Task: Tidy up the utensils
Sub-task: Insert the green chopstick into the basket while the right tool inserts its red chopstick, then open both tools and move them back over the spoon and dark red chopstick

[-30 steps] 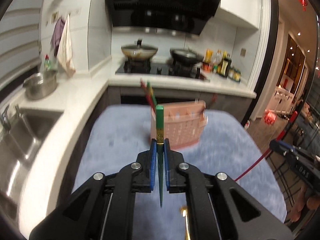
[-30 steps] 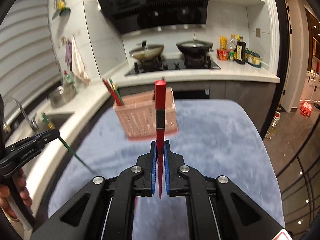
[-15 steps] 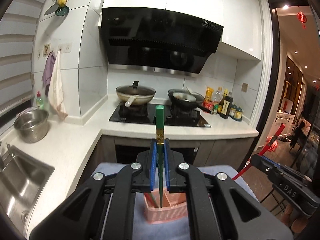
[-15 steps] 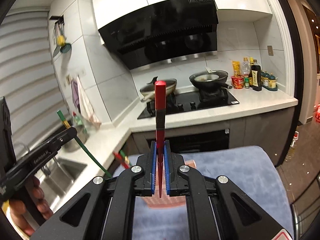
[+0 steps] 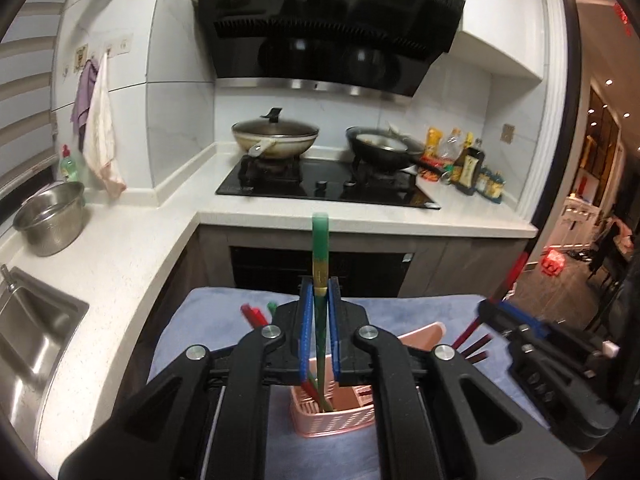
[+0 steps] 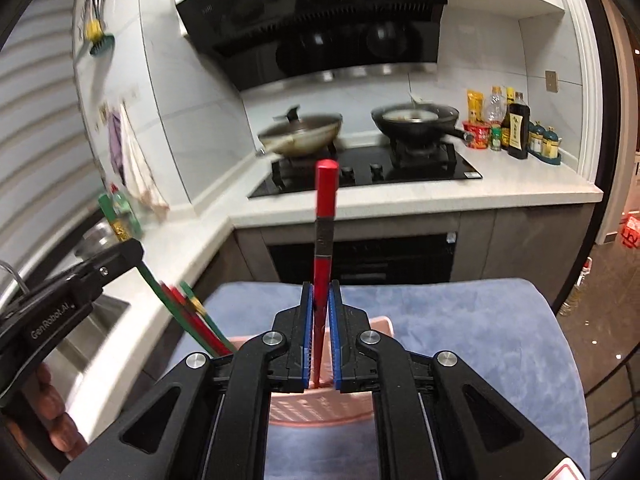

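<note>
My left gripper is shut on a green chopstick, held upright, its lower tip reaching down into the pink slotted basket on the blue-grey cloth. My right gripper is shut on a red chopstick, also upright, its tip over the same pink basket. Red and green chopsticks stand slanted in the basket's left compartment. The left gripper also shows at the left of the right wrist view; the right gripper shows at the right of the left wrist view.
The cloth-covered table stands before a white counter with a sink, a steel bowl, a hob with two pans and bottles at right. A doorway opens at right.
Both grippers have dropped lower and tilted down slightly. The basket sits closer under both chopstick tips, and the green chopstick's tip has gone down into the basket.
</note>
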Available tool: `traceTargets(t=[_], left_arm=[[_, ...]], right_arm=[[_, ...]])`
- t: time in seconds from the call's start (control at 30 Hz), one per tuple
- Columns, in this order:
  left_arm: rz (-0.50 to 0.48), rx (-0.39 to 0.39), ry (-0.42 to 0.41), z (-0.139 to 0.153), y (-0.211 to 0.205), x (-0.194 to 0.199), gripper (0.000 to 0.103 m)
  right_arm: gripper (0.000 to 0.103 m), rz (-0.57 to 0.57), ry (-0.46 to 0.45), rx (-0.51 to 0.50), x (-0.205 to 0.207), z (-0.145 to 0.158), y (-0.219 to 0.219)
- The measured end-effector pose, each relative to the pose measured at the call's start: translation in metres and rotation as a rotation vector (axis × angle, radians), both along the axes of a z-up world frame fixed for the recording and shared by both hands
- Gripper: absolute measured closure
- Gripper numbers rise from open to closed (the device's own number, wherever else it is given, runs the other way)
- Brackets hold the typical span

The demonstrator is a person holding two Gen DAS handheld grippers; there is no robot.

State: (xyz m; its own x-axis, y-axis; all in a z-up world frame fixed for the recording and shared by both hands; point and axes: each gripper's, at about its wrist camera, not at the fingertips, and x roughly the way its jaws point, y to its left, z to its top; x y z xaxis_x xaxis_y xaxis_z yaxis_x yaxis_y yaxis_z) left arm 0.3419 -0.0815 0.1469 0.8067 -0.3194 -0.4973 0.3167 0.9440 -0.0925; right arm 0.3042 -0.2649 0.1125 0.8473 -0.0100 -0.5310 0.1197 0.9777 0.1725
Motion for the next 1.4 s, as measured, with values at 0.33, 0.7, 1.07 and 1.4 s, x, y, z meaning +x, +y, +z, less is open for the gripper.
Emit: traceTargets(t=[0.33, 0.7, 1.07, 1.4], left_arm=[[0.083, 0.035, -0.038, 0.002, 0.018, -0.044, 0.045], [0.068, 0.07, 0.076, -0.052, 0.05, -0.135, 0.041], [0.071, 0.166, 0.245, -0.145, 0.067, -0.206, 0.041], [0.067, 0.187, 0.366, -0.194, 0.076, -0.244, 0.041]], right_arm=[[0.054, -0.034, -0.108, -0.063, -0.066, 0.038, -0.003], [0.054, 0.031, 0.006, -0.107, -0.177, -0.013, 0.032], [0.054, 0.132, 0.302, -0.112, -0.252, -0.139, 0.086], [0.055, 0.218, 0.417, -0.088, -0.275, -0.188, 0.117]])
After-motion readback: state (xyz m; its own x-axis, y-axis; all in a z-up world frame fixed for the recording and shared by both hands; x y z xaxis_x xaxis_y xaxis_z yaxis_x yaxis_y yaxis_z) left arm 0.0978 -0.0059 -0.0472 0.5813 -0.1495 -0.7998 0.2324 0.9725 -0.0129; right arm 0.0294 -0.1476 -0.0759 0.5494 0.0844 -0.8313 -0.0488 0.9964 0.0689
